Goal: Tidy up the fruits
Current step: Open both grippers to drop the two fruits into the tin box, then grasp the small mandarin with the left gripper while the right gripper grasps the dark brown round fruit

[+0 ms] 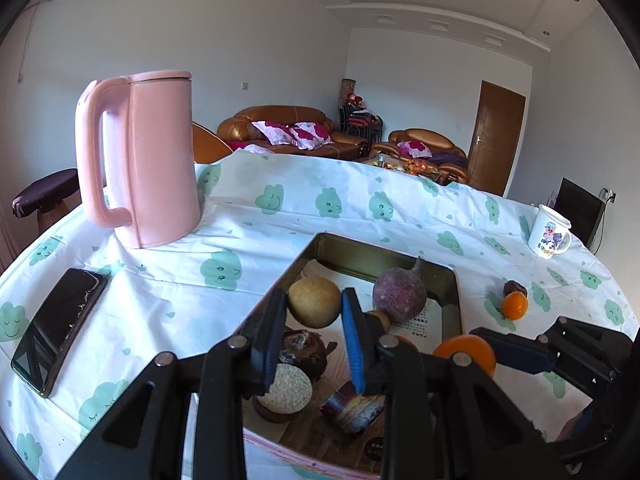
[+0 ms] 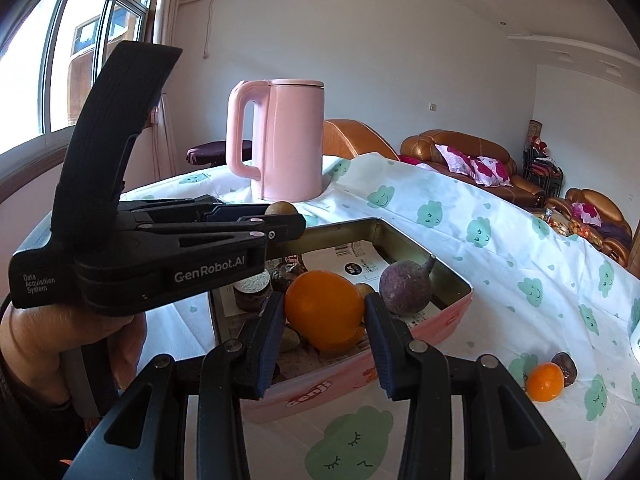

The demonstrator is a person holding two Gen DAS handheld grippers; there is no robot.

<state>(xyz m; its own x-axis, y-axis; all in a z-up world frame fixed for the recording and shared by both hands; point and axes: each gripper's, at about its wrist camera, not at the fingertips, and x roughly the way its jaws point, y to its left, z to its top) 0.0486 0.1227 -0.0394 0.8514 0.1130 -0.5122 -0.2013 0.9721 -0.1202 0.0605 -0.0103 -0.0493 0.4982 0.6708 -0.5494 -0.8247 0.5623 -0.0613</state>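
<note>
My left gripper (image 1: 314, 306) is shut on a tan round fruit (image 1: 315, 302) and holds it above the pink tin box (image 1: 384, 251). My right gripper (image 2: 325, 312) is shut on a large orange (image 2: 324, 310) over the box's near side (image 2: 448, 316). The right gripper with its orange also shows in the left wrist view (image 1: 466, 350). In the box lie a purple round fruit (image 1: 399, 294), a dark fruit (image 1: 304, 354) and other pieces. A small orange (image 2: 545, 382) and a dark fruit (image 2: 565, 367) lie on the cloth to the right.
A pink kettle (image 1: 152, 160) stands at the back left. A black phone (image 1: 60, 330) lies at the left. A white printed mug (image 1: 549, 232) stands at the far right. The table carries a white cloth with green clouds (image 1: 280, 216).
</note>
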